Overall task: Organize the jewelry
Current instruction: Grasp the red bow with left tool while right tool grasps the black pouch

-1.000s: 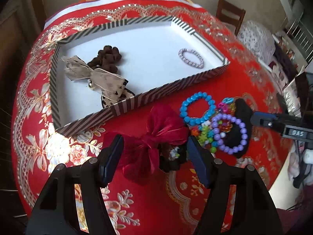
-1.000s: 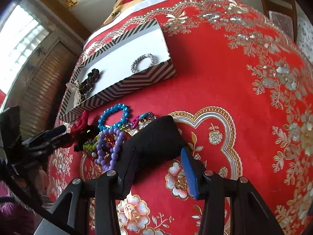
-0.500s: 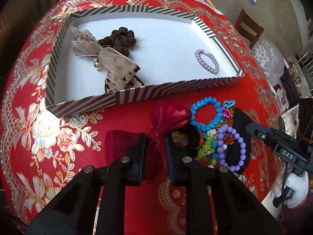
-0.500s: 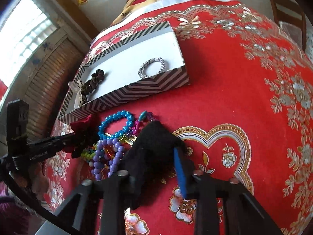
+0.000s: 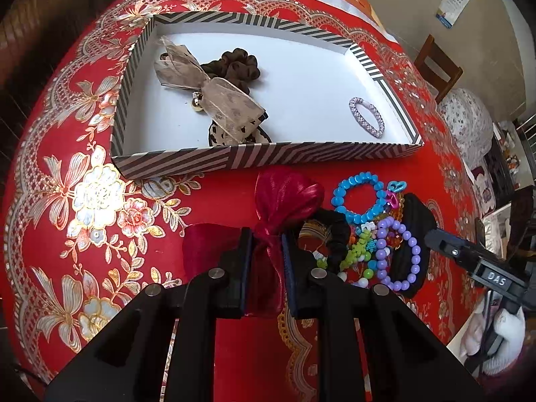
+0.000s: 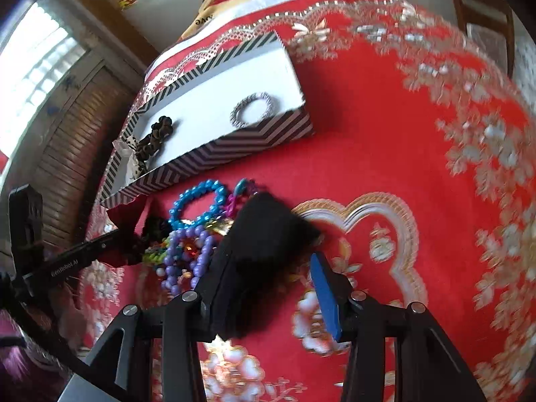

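Note:
My left gripper is shut on the knot of a dark red satin bow, just in front of the striped box. The box holds a tan bow, a brown scrunchie and a silver bracelet. Beside the red bow lie a blue bead bracelet, a purple bead bracelet, small coloured beads and a black scrunchie. My right gripper is open around a black cloth piece; its left finger touches the cloth.
A red and gold floral cloth covers the table. A wooden chair stands beyond the far right edge. The right view is blurred by motion. The other gripper's arm reaches in from the left.
My left gripper closed on the red bow's knot and has moved nearer the box. My right gripper narrowed around the black cloth, then opened wider again.

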A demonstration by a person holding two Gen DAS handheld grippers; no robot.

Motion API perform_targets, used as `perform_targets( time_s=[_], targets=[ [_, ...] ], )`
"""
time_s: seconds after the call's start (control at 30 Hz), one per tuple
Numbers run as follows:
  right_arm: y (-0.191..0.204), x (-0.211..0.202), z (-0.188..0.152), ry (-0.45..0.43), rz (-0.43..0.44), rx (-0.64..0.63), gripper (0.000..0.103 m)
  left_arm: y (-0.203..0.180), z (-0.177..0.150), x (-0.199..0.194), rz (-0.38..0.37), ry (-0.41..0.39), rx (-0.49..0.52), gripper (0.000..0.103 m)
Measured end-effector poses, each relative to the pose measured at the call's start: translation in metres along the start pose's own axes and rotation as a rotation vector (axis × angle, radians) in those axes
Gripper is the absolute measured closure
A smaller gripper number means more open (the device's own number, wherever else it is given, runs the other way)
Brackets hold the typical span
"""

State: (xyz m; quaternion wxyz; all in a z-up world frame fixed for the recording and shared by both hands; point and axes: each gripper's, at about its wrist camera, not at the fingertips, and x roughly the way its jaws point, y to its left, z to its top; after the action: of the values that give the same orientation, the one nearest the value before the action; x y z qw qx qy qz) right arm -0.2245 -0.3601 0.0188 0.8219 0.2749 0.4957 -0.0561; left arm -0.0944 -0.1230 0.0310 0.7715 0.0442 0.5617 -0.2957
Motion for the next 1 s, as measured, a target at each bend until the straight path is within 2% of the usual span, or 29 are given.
perform_targets(
  time_s=[0.17, 0.2, 0.27, 0.33, 0.37, 0.77, 1.0],
  targets=[
    [0.011, 0.015, 0.006, -0.016, -0.042, -0.038, 0.061, -0.004, -0.001, -0.004, 0.003, -0.007, 0.002, 0.087],
    [0.013, 0.015, 0.006, -0.032, -0.037, -0.060, 0.066, -0.005, -0.001, -0.005, 0.006, -0.012, 0.004, 0.087],
    [0.014, 0.012, 0.004, -0.050, -0.042, -0.109, 0.083, -0.004, 0.000, -0.011, 0.008, -0.024, 0.000, 0.087],
    [0.010, 0.006, 0.004, -0.049, -0.027, -0.118, 0.093, -0.002, 0.000, -0.016, 0.000, -0.034, -0.005, 0.087],
    [0.009, 0.003, 0.004, -0.053, -0.019, -0.118, 0.094, -0.002, 0.001, -0.020, -0.003, -0.043, -0.007, 0.089],
    [0.015, -0.059, 0.021, -0.171, -0.017, -0.170, 0.096, 0.000, 0.011, -0.047, -0.022, -0.110, -0.021, 0.089],
    [0.037, -0.071, 0.044, -0.217, 0.020, -0.210, 0.096, -0.003, 0.029, -0.057, -0.011, -0.157, -0.019, 0.089]
  ],
)
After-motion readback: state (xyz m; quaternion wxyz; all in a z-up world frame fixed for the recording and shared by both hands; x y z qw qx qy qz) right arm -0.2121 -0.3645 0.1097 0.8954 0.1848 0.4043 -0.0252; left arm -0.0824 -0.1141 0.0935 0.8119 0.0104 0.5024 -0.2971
